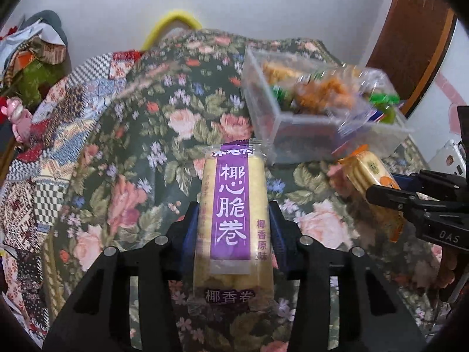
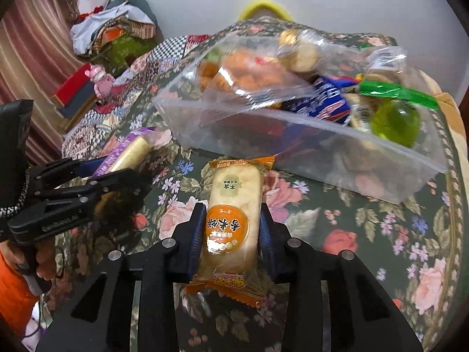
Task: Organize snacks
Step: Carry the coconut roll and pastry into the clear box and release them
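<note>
My left gripper [image 1: 234,214] is shut on a purple-labelled coconut roll pack [image 1: 231,205], held above the floral tablecloth; the pack also shows in the right wrist view [image 2: 129,152]. My right gripper [image 2: 231,220] is shut on an orange-labelled rice cracker pack [image 2: 234,214], also seen in the left wrist view [image 1: 372,182]. A clear plastic box [image 1: 307,135] [image 2: 322,158] holding several wrapped snacks stands just beyond both packs, with a green jelly cup [image 2: 392,120] at its right end.
The round table carries a floral cloth [image 1: 146,152]. A patchwork cloth [image 1: 58,135] and a pile of clutter with a pink toy [image 2: 101,79] lie to the left. A white wall stands behind, with a wooden door [image 1: 410,44] at the right.
</note>
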`<state>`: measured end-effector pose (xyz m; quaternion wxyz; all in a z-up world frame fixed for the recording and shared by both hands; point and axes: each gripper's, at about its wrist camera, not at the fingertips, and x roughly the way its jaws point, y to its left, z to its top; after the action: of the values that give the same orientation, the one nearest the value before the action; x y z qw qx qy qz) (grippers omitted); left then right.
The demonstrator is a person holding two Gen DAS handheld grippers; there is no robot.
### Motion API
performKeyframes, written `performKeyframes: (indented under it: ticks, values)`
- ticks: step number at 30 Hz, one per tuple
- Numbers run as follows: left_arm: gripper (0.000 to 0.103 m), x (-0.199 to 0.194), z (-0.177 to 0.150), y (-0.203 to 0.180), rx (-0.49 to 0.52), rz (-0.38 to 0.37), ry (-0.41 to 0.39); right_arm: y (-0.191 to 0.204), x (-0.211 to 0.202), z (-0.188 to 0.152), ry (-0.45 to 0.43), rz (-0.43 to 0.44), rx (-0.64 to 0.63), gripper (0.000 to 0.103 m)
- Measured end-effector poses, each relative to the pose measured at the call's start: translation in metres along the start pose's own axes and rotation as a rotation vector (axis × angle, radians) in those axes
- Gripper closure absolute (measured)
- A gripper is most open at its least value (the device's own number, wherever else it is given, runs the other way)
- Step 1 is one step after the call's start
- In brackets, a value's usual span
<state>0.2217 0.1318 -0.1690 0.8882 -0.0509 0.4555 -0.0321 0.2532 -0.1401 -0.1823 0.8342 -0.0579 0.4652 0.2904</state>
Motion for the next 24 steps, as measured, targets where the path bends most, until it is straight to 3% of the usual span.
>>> performKeyframes:
  ticks: [11, 24]
  values:
    - [0.058, -0.045, 0.043, -0.033, 0.019, -0.038, -0.119, -0.013, -0.054, 0.015, -0.146, -0.024, 0.01, 0.071]
    - [0.058, -0.042, 0.101, -0.077, 0.055, -0.075, -0.184, -0.034, -0.08, 0.052, -0.26, -0.073, 0.025, 0.071]
